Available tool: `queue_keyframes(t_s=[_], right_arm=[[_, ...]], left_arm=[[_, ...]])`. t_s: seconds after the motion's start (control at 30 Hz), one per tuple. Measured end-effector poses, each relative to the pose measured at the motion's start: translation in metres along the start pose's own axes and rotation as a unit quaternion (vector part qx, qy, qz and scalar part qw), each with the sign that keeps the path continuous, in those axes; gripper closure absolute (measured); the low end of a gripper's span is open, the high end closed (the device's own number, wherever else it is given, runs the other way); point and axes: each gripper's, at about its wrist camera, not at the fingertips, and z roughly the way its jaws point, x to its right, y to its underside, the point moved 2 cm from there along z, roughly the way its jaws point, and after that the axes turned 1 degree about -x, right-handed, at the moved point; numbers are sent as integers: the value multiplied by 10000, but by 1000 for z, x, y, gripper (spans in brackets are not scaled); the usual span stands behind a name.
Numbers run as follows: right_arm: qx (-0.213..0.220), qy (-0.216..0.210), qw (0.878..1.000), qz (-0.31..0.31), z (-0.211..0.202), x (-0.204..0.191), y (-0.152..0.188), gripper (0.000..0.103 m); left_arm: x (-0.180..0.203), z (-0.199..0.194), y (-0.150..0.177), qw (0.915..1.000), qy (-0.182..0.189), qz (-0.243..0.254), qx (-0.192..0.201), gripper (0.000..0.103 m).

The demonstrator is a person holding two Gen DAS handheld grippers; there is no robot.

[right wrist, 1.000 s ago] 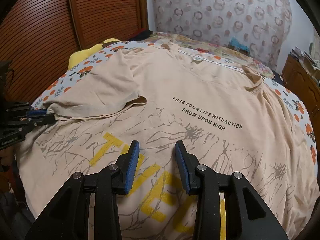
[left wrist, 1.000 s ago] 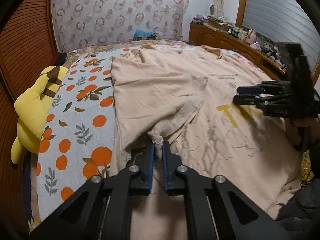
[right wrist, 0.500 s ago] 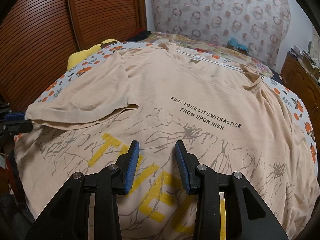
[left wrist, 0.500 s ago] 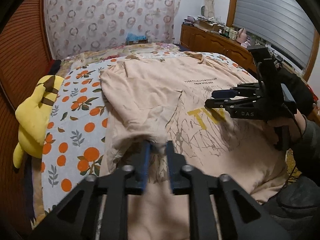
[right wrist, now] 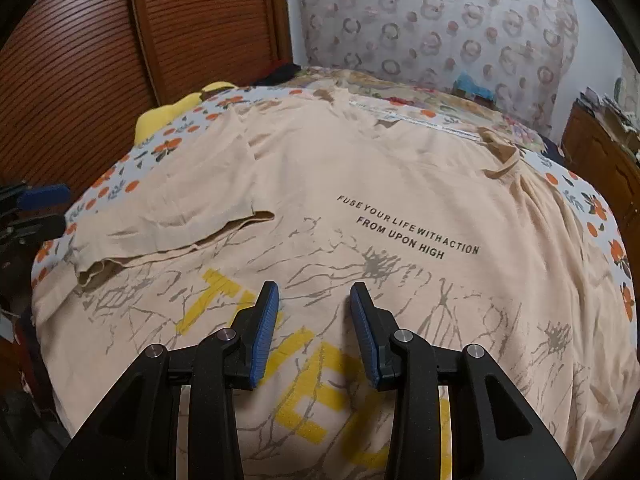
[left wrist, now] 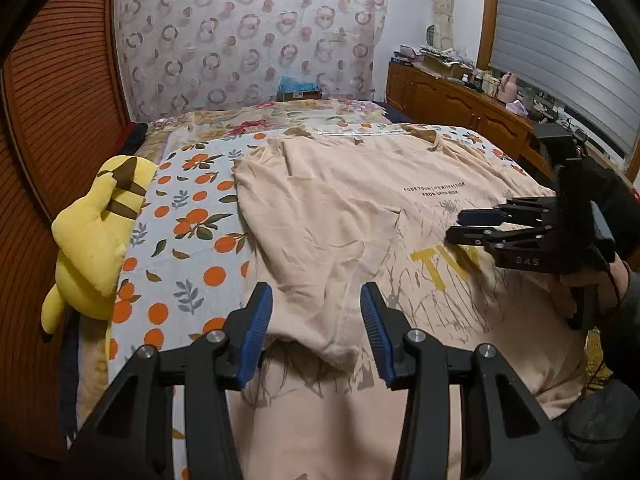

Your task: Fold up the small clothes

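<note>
With the left gripper [left wrist: 316, 328] jaws opening around the folded-in sleeve [left wrist: 320, 264] of the peach printed cotton T-shirt [right wrist: 360, 184], apparently unpinched, and the right gripper [right wrist: 314, 328] spread empty above its print, the sleeve could have been snagged and unfolded.

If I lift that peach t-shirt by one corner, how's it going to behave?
Probably floppy: the t-shirt lies in soft wrinkles, and its folded-in sleeve sags at the hem. Likely light, since the fabric looks thin. A one-corner lift would likely undo the fold, as nothing pins the sleeve and the left tool is opening.
</note>
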Motion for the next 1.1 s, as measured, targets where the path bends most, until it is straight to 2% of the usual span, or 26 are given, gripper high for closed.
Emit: queue_keyframes(t_s=[0.23,0.4,0.53,0.83,1.1], right_arm=[[448,162,9987,204,-39,24,6,66],[812,671,9933,473,-85,67,15,66],[914,1078,9864,833,-113,111,29,65],[756,1828,9690,1477,-147,197,70,64],[378,1891,9646,1797,-143,228,103,63]], left_arm=[[13,16,-8,9998,-110,-40,185,58],[31,27,-27,9983,-20,-143,558,58],[50,38,-41,9968,88,-120,787,58],[91,69,-68,9948,276,77,980,58],[109,92,-78,9964,447,175,703,58]])
